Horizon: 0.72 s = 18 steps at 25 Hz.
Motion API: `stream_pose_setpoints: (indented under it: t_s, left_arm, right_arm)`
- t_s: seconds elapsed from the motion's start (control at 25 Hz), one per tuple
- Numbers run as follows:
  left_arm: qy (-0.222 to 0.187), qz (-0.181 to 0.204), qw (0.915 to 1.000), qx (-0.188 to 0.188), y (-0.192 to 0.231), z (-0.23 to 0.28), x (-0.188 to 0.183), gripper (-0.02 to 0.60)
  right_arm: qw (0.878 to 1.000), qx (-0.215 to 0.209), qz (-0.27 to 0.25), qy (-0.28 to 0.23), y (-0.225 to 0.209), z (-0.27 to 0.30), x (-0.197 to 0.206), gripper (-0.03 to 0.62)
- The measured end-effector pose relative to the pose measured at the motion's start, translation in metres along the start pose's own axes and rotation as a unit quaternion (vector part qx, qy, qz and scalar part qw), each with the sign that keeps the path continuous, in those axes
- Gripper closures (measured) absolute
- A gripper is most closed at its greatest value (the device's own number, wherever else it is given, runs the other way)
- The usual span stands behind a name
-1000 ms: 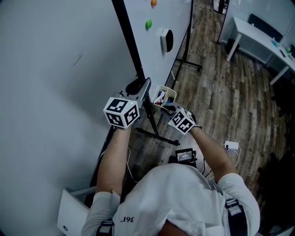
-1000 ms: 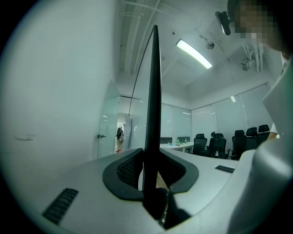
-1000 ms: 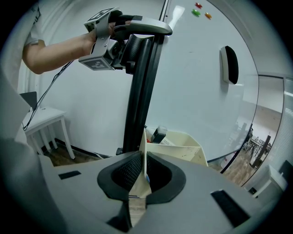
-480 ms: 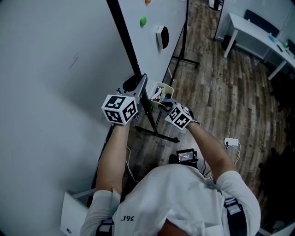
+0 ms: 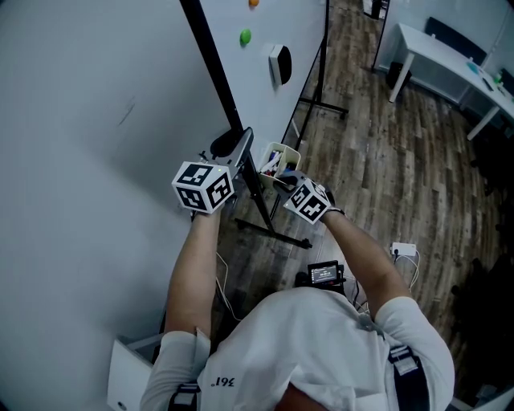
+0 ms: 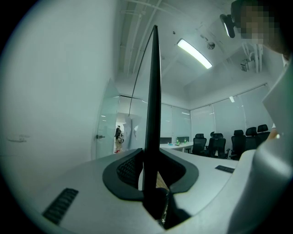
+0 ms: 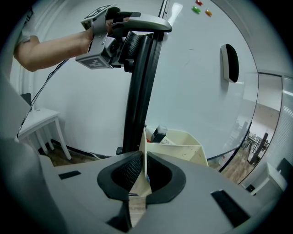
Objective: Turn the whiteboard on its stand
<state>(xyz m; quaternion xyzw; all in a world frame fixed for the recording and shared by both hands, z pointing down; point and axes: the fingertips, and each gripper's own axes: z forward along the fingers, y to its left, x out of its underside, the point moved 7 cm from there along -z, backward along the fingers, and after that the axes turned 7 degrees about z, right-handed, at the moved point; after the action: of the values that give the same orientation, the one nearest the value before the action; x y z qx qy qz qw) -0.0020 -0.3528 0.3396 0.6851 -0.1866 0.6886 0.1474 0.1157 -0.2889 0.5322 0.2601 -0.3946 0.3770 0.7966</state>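
Wooden floor [image 5: 377,160] covers this office room, and a white table [image 5: 446,56] stands at the far right of the head view. Most of the left side of that view is filled by the large whiteboard [image 5: 96,96], which stands upright on its stand; the dark foot of the stand [image 5: 277,234] lies on the floor under the person's hands. Along the near edge of the board runs a black frame [image 5: 213,68]. The left claw [image 5: 237,144] is pinching this frame: in the left gripper view the frame [image 6: 153,91] goes straight up between the two pads of the claw [image 6: 153,171], and both pads press on it. Low on the board, just beside the frame, hangs a cream marker tray [image 5: 291,152] with markers [image 7: 159,133] inside. The right claw [image 7: 143,171] is pressed together on the thin near wall of this tray [image 7: 183,151], well below the left claw [image 7: 132,29]. Higher on the board there are an eraser [image 5: 279,64], a green magnet [image 5: 245,36] and an orange magnet [image 5: 254,2]. Behind the frame, the left gripper view shows office chairs [image 6: 215,144].
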Motion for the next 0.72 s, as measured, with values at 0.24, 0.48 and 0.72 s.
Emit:
stream_pose_setpoints:
  t_s: [0.24, 0.48, 0.72]
  left_arm:
    - [-0.003, -0.003, 0.9999, 0.009, 0.004, 0.003, 0.002, 0.489]
    - [0.001, -0.008, 0.9998, 0.017, -0.002, -0.004, -0.003, 0.489]
    - [0.002, -0.010, 0.9998, 0.019, -0.006, -0.009, -0.007, 0.488]
  right_arm:
    - [1.000, -0.002, 0.010, 0.007, -0.004, 0.004, 0.000, 0.549]
    - [1.000, 0.003, 0.019, 0.010, 0.005, -0.004, -0.002, 0.549]
    - [1.000, 0.007, 0.016, 0.015, 0.009, -0.009, -0.005, 0.549]
